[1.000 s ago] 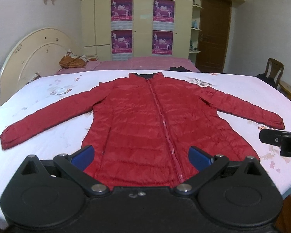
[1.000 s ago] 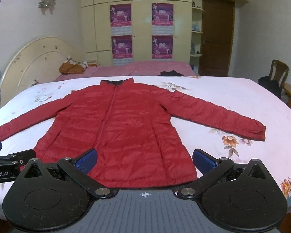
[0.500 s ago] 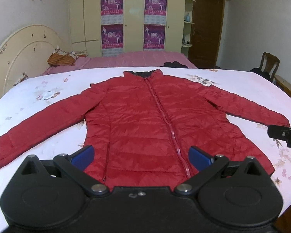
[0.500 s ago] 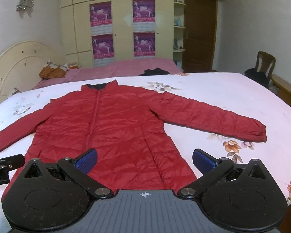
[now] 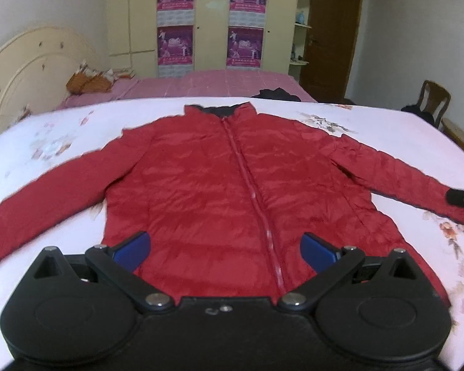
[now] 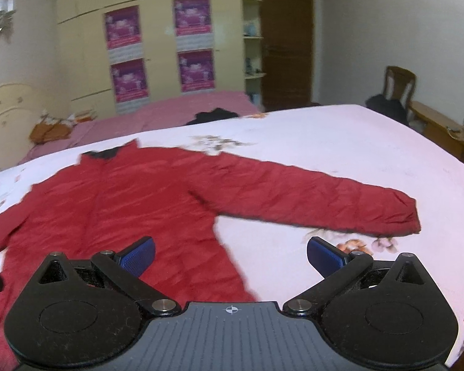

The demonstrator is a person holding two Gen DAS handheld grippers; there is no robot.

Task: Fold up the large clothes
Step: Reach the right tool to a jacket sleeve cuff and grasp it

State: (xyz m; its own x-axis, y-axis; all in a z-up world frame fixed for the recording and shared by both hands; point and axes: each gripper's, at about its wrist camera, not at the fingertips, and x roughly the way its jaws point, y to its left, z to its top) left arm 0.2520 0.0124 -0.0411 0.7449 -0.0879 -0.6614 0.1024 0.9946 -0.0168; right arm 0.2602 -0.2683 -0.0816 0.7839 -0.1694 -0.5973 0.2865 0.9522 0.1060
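Observation:
A red puffer jacket (image 5: 219, 185) lies flat and face up on the bed, zipped, collar at the far side, both sleeves spread out. My left gripper (image 5: 225, 249) hovers open over the jacket's lower hem, nothing between its blue pads. My right gripper (image 6: 230, 253) is open above the hem's right side, and the right sleeve (image 6: 318, 199) stretches toward its cuff (image 6: 406, 213). In the left wrist view the tip of the right gripper (image 5: 462, 198) shows at the right edge, beside that cuff.
The bed's white floral sheet (image 5: 371, 126) spreads wide around the jacket. Behind it lie a pink bed (image 5: 219, 85) with dark clothes (image 5: 275, 93) and a cream headboard (image 5: 31, 68). A wooden chair (image 6: 399, 85) and low bench (image 6: 442, 126) stand at the right.
Both grippers have swung rightward and moved in closer over the jacket. The right view now centres on the right sleeve, and the left sleeve's cuff has left the left view.

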